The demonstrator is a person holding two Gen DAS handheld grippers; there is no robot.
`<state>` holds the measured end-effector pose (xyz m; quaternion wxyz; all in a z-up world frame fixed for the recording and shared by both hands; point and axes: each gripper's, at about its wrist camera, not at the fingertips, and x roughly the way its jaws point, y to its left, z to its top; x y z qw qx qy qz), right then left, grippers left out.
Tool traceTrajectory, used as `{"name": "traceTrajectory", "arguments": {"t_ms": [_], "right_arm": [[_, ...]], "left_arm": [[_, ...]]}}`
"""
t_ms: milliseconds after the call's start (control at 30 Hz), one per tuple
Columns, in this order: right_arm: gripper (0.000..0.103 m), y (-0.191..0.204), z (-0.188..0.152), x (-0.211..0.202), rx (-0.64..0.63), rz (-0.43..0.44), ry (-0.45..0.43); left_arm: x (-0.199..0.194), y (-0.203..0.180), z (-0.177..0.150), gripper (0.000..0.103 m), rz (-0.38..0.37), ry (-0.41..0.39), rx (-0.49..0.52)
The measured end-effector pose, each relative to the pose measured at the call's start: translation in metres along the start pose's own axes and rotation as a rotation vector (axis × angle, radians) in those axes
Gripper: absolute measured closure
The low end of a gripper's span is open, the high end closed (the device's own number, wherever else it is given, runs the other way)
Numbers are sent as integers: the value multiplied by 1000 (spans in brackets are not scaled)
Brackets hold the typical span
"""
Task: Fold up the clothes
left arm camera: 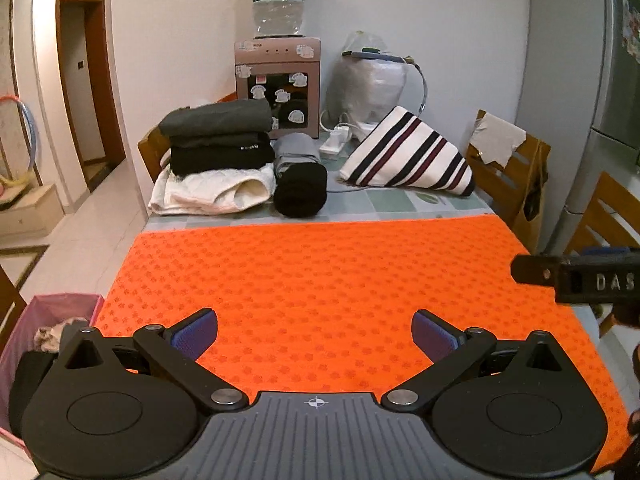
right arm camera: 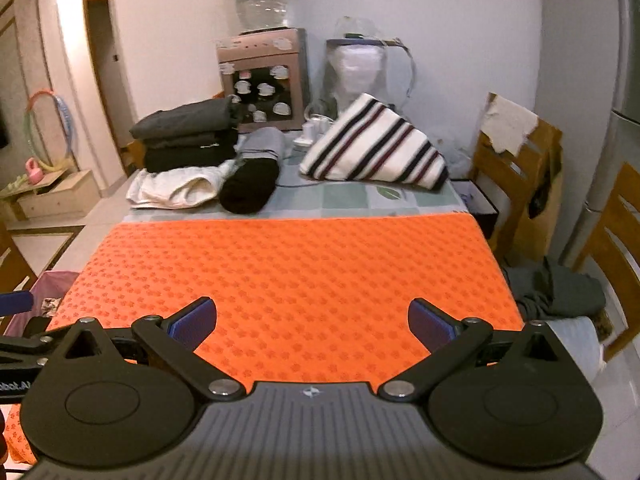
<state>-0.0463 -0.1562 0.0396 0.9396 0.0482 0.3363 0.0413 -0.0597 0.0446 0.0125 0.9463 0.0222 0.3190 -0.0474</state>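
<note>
The left gripper (left arm camera: 314, 332) hangs over the near edge of the orange mat (left arm camera: 320, 280), jaws spread wide and holding nothing. The right gripper (right arm camera: 312, 322) hovers beside it over the same edge, likewise released and bare. At the table's far left corner sits a stack of folded clothes (left arm camera: 216, 148), dark pieces on a white one, with a black roll (left arm camera: 300, 192) just beside it. A striped garment (left arm camera: 412, 156) lies folded toward the far right corner. Off the table's right edge, a dark garment (right arm camera: 560, 288) lies crumpled.
</note>
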Motion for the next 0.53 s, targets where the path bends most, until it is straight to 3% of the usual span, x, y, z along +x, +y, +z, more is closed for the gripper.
{"name": "traceTrajectory", "arguments": {"t_ms": [267, 533], "right_arm": [[0, 9, 15, 25, -24, 3, 9], [0, 7, 21, 46, -18, -27, 33]], "left_arm": [[18, 16, 6, 0, 20, -9, -46], [39, 13, 12, 0, -24, 19, -18]]}}
